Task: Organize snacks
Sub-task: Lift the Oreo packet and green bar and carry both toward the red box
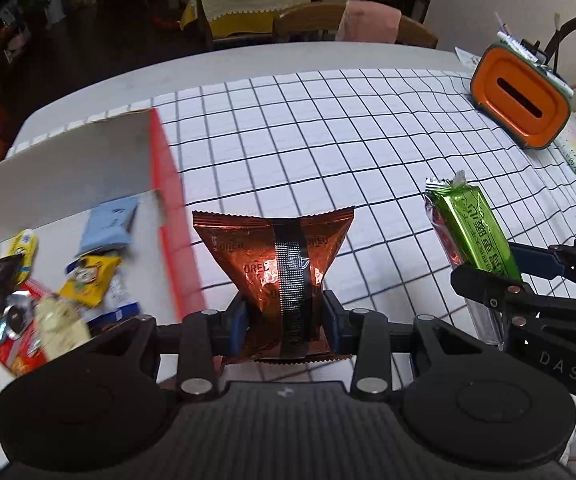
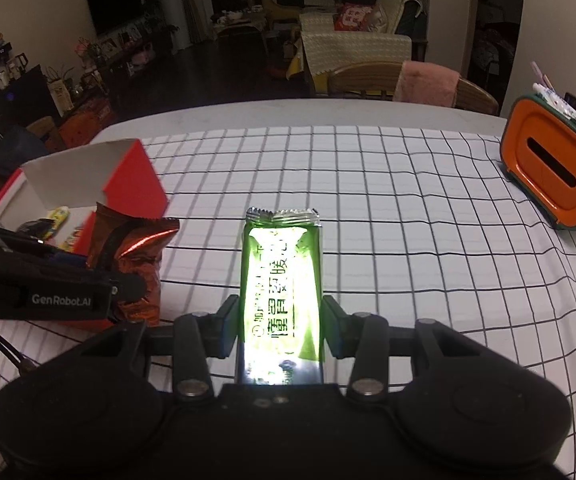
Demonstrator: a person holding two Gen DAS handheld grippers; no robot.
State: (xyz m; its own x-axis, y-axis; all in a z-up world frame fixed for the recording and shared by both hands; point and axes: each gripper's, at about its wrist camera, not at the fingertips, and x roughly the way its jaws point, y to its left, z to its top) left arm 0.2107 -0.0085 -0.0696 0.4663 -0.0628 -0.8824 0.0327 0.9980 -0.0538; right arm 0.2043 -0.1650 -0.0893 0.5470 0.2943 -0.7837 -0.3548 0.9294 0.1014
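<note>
My left gripper [image 1: 286, 320] is shut on a copper-brown Oreo packet [image 1: 276, 264], pinched at its waist and held above the checked cloth. The same packet [image 2: 140, 256] shows at the left of the right wrist view, with the left gripper [image 2: 124, 284] on it. My right gripper [image 2: 282, 328] is shut on a long green snack bar [image 2: 282, 280], also lifted off the table. That green bar [image 1: 471, 232] appears at the right of the left wrist view in the right gripper [image 1: 487, 276]. A red and white box [image 1: 88, 184] at the left holds several small snack packs [image 1: 88, 276].
An orange container with a slot [image 1: 523, 96] stands at the far right with pens behind it. The white cloth with a black grid [image 2: 367, 200] covers the table. A wooden chair with a pink cloth [image 2: 427, 84] is beyond the far edge.
</note>
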